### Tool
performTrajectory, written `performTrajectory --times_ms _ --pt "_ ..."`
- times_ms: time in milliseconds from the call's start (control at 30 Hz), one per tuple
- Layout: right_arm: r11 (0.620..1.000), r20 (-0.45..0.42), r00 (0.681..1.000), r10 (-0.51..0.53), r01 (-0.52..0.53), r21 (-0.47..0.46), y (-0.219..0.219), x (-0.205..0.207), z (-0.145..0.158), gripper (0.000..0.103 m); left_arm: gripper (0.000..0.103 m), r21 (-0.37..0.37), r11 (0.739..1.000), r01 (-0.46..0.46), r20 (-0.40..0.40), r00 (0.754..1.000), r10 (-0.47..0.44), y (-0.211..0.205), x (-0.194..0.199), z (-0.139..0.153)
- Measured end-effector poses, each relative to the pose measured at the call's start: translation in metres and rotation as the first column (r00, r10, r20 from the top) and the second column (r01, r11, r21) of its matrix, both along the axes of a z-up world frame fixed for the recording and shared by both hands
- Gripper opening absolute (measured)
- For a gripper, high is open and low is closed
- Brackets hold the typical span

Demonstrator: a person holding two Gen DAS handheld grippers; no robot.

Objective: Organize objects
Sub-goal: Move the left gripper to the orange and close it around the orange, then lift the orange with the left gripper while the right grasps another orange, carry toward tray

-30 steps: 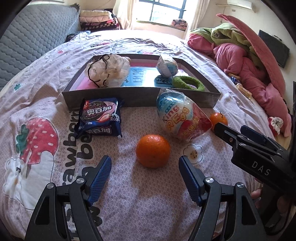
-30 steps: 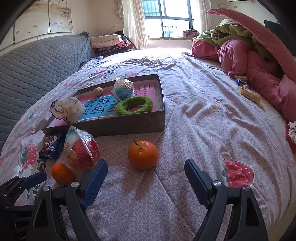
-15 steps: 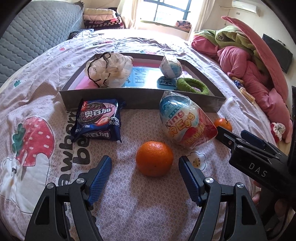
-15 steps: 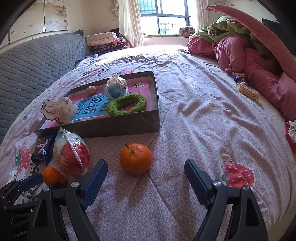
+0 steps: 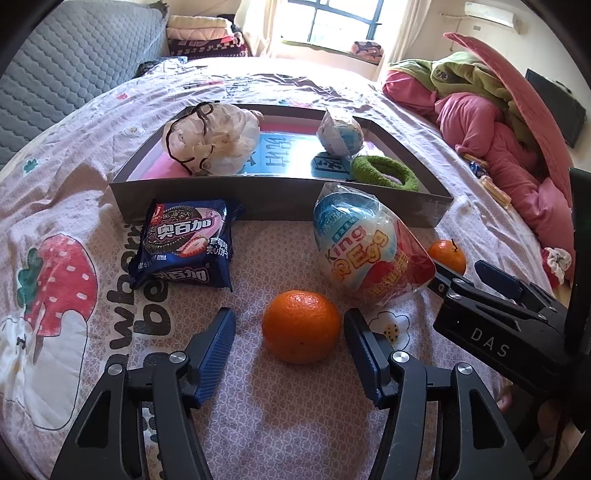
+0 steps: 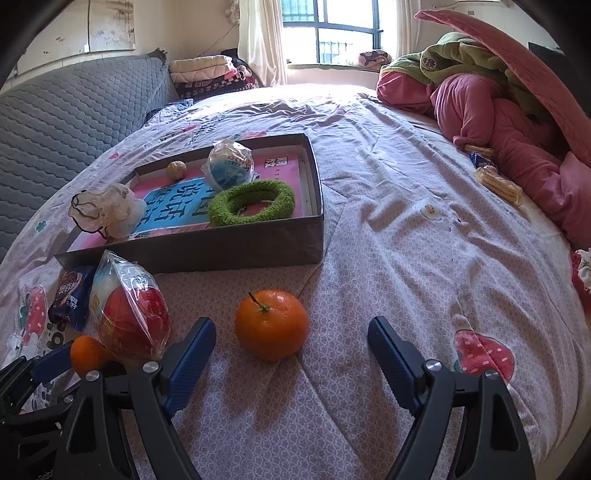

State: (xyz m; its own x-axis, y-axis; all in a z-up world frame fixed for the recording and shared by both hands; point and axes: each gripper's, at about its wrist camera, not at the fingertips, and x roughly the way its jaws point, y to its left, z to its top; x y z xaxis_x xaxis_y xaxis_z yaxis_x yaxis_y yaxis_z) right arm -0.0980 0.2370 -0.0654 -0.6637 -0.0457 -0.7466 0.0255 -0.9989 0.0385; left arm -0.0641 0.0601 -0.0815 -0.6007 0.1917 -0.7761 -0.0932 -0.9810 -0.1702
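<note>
Two mandarins: stemmed one, stem at 11 o'clock, between wide right hand-held gripper jaws; other between closing, untouching left hand-held gripper jaws.

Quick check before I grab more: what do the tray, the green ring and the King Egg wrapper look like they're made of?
Tray: seems grey cardboard, matte, with thin straight folded walls. Green ring: looks like soft fuzzy fabric, terry or chenille, judging by its nubby surface. King Egg wrapper: clear glossy plastic film, crinkled and catching highlights; the egg inside is probably hard plastic.

Bright daylight from window; glare; fisheye-warped edges.
</note>
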Motion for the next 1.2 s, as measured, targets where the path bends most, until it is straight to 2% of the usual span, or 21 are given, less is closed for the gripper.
performTrajectory --times_ms 367,467,533,600,700,933,1200 --pt "1.000 -0.007 1.000 -0.009 0.009 0.021 -0.001 -0.002 -0.001 0.067 0.053 -0.014 1.000 0.010 -0.001 1.000 -0.010 0.009 -0.003 -0.002" --pt "0.999 -0.005 1.000 -0.002 0.002 0.034 -0.004 -0.002 -0.003 0.063 0.040 -0.023 1.000 0.013 -0.003 1.000 -0.013 0.011 -0.003 -0.002" --pt "0.999 -0.012 1.000 0.010 -0.009 0.037 -0.006 -0.001 -0.002 0.058 0.040 -0.020 1.000 0.015 -0.004 1.000 -0.015 0.010 -0.003 -0.002" --pt "0.999 -0.024 0.999 0.028 -0.027 0.042 -0.009 0.001 -0.001 0.047 0.040 -0.015 1.000 0.014 -0.003 1.000 -0.015 0.009 -0.004 -0.002" --pt "0.998 -0.025 0.999 0.043 -0.042 0.056 -0.014 0.002 -0.002 0.040 0.040 -0.012 1.000 0.014 -0.004 1.000 -0.014 0.009 -0.003 -0.001" --pt "0.998 -0.039 0.998 0.043 -0.041 0.057 -0.014 0.004 0.000 0.038 0.040 -0.009 1.000 0.013 -0.005 1.000 -0.013 0.007 -0.002 0.001" --pt "0.998 -0.118 0.991 0.057 -0.053 0.036 -0.012 0.016 0.014 0.038 0.040 -0.007 1.000 0.012 -0.047 0.999 -0.012 -0.001 0.008 0.014"
